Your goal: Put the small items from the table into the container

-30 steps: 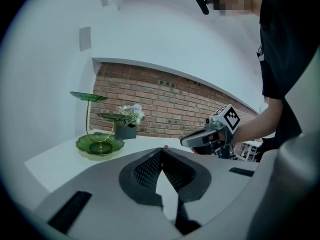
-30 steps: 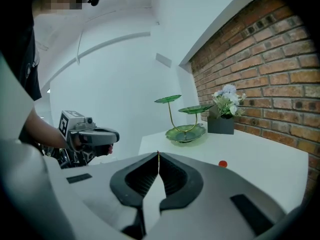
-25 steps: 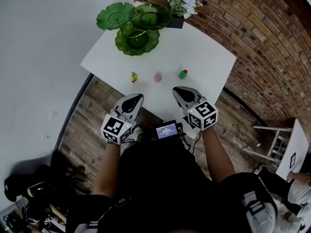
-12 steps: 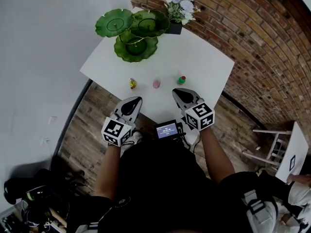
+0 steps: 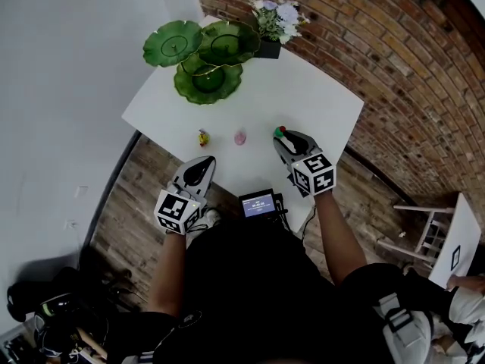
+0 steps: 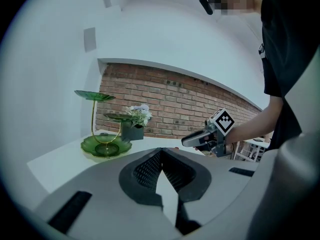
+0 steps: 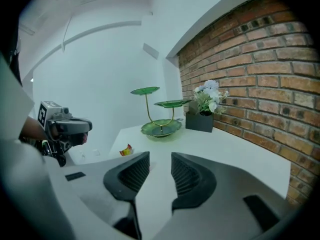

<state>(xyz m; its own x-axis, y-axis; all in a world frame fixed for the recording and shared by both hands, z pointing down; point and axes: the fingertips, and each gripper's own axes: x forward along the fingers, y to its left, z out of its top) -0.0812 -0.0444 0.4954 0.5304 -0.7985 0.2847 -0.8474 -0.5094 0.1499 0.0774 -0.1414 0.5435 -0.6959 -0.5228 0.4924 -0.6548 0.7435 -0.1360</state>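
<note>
Three small items lie in a row on the white table (image 5: 318, 97): a yellow one (image 5: 202, 137), a pink one (image 5: 240, 137) and a green-and-red one (image 5: 280, 131). My right gripper (image 5: 283, 138) reaches over the table edge with its tip right at the green-and-red item. Its jaws are opening, and in the right gripper view (image 7: 160, 166) only bare table shows between them. My left gripper (image 5: 203, 162) hangs shut and empty at the near table edge, short of the yellow item. A green three-tier leaf stand (image 5: 204, 55) stands at the far left.
A dark pot of pale flowers (image 5: 274, 23) sits by the brick wall, next to the stand. From the right gripper view the yellow item (image 7: 126, 150) lies left of the jaws, with the stand (image 7: 161, 127) beyond. A white chair (image 5: 436, 230) stands on the floor at right.
My right gripper has moved forward over the table up to the green-and-red item, and its jaws have parted. The left gripper has stayed shut at the table edge.
</note>
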